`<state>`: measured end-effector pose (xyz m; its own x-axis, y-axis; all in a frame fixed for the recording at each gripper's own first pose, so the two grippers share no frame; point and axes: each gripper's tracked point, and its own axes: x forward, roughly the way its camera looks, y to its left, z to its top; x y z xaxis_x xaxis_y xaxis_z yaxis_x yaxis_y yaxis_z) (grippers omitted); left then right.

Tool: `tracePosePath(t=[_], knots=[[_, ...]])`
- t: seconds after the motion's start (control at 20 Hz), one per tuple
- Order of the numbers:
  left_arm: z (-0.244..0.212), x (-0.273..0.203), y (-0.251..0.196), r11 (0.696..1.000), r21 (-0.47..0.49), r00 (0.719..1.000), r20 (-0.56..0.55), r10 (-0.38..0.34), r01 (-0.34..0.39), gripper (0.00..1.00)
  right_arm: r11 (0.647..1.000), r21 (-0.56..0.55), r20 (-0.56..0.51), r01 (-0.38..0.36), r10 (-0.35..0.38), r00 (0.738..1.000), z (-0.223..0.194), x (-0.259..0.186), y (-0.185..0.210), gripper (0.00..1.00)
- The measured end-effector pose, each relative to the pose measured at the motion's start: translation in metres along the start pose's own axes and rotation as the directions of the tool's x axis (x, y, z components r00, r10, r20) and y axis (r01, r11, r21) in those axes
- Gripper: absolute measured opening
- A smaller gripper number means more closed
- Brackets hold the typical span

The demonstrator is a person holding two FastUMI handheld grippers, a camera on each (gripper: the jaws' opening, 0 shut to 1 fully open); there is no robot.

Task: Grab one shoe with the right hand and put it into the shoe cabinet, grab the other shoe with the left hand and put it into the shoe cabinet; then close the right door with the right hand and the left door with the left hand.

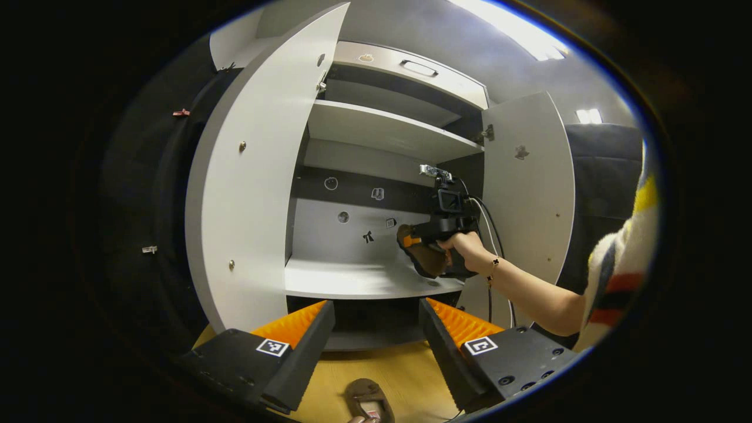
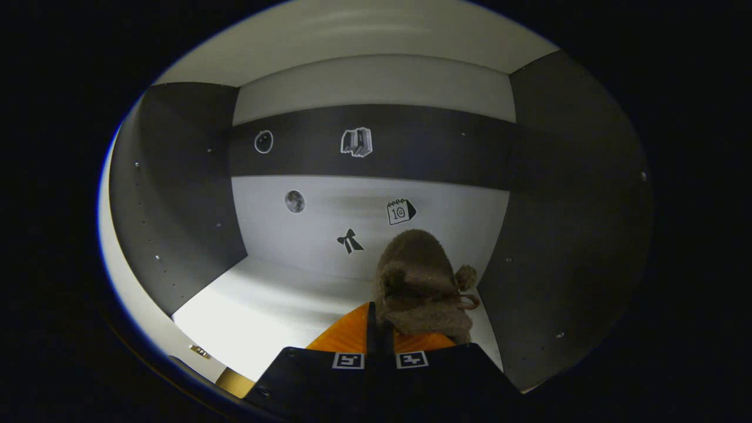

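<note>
The white shoe cabinet [image 1: 382,126] stands with its left door [image 1: 252,176] and right door [image 1: 526,188] swung wide. A person's hand holds my right gripper [image 1: 411,239] just above the lower shelf [image 1: 352,279], at its right side. It is shut on a brown fuzzy shoe [image 1: 426,261]. In the right gripper view that shoe [image 2: 420,288] hangs from the right gripper [image 2: 379,329] over the shelf [image 2: 264,305], close to the back wall. My left gripper [image 1: 376,329] is open in front of the cabinet, above the second brown shoe [image 1: 367,399] on the floor.
The wooden floor [image 1: 405,364] runs up to the cabinet's base. An upper shelf [image 1: 376,129] and a drawer [image 1: 411,67] sit above. Small stickers dot the back wall [image 2: 352,205]. The person's bare forearm [image 1: 529,291] and striped sleeve [image 1: 617,282] reach in from the right.
</note>
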<state>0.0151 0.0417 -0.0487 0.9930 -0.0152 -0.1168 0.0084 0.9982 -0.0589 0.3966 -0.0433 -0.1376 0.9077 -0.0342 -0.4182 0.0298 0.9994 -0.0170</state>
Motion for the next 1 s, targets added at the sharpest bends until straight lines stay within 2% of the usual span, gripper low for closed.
tracePosePath(t=[0.15,0.35,0.45,0.5,0.55,0.65,0.7,0.75,0.8,1.0], knots=[[-0.003,0.003,0.009,0.999,0.008,0.999,-0.012,0.031,-0.031,0.92,1.0,0.004,-0.08,-0.023,0.023,0.997,-0.027,0.025,0.011,0.05],[-0.004,0.004,0.017,0.998,0.016,0.998,-0.024,0.054,-0.054,0.92,1.0,-0.018,-0.108,-0.003,0.001,0.994,-0.038,0.039,0.014,0.05],[-0.002,0.004,0.018,0.998,0.018,0.998,-0.02,0.056,-0.056,0.92,1.0,-0.011,-0.127,-0.007,0.006,0.992,-0.041,0.036,0.015,0.16],[0.0,0.005,0.019,0.998,0.019,0.998,-0.017,0.055,-0.055,0.92,1.0,-0.008,-0.126,-0.014,0.013,0.992,-0.041,0.034,0.015,0.37],[0.0,0.006,0.018,0.999,0.02,0.999,-0.016,0.051,-0.051,0.92,1.0,-0.007,-0.124,-0.013,0.012,0.992,-0.041,0.03,0.016,0.45],[0.002,0.007,0.016,0.999,0.024,0.999,-0.013,0.041,-0.04,0.92,1.0,-0.005,-0.116,-0.021,0.02,0.993,-0.04,0.016,0.016,0.75],[0.002,0.008,0.015,0.999,0.026,0.999,-0.009,0.034,-0.034,0.92,1.0,-0.009,-0.102,-0.023,0.022,0.995,-0.039,0.011,0.016,0.85],[0.0,0.008,0.013,0.999,0.027,1.0,-0.009,0.024,-0.024,0.92,1.0,-0.013,-0.088,-0.026,0.025,0.996,-0.036,0.001,0.017,0.88],[-0.001,0.008,0.011,1.0,0.022,1.0,-0.007,0.009,-0.009,0.92,0.999,-0.018,-0.069,-0.03,0.028,0.997,-0.034,-0.012,0.017,0.98],[-0.029,0.006,0.002,0.998,-0.03,0.999,-0.022,-0.048,0.047,0.92,0.998,-0.027,0.055,-0.058,0.06,0.997,-0.009,-0.078,0.022,0.99]])
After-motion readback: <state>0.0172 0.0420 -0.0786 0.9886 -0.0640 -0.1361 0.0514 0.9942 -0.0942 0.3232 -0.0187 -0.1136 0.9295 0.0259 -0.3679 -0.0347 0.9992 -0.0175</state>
